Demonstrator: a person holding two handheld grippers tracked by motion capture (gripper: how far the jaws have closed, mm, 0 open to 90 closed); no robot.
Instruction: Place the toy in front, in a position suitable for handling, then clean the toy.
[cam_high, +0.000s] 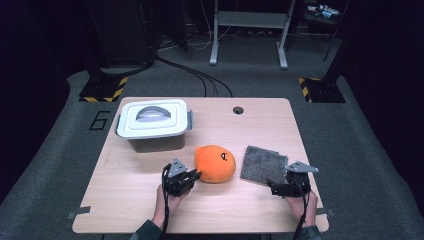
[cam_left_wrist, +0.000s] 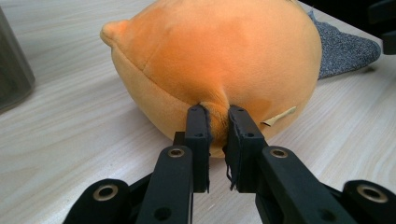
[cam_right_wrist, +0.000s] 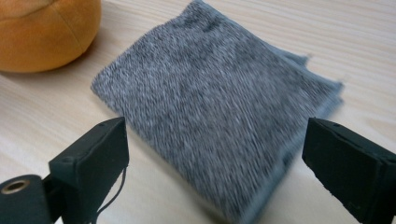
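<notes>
Left tool (cam_left_wrist: 217, 119) is pinching a small fold of the orange plush toy (cam_left_wrist: 219, 60), jaws nearly together with fabric bunched between the pads. From above, that left tool (cam_high: 192, 176) sits at the toy's (cam_high: 215, 163) near-left edge, toy resting on the tabletop (cam_high: 125, 200) about mid-width, just in front of the grey lidded box (cam_high: 154, 122). A tan tag sticks out of the toy's lower side beside the jaws. Right tool (cam_right_wrist: 215, 154) has its jaws spread wide, nothing between the pads; it hovers over the near edge of the folded grey cloth (cam_right_wrist: 215, 107), not touching it. From above, the right tool (cam_high: 280, 186) is at the cloth's (cam_high: 263, 164) near-right corner. Cloth lies flat on the tabletop just right of the toy, small gap between them. Right gripper view is a bit blurred at the cloth's near edge
</notes>
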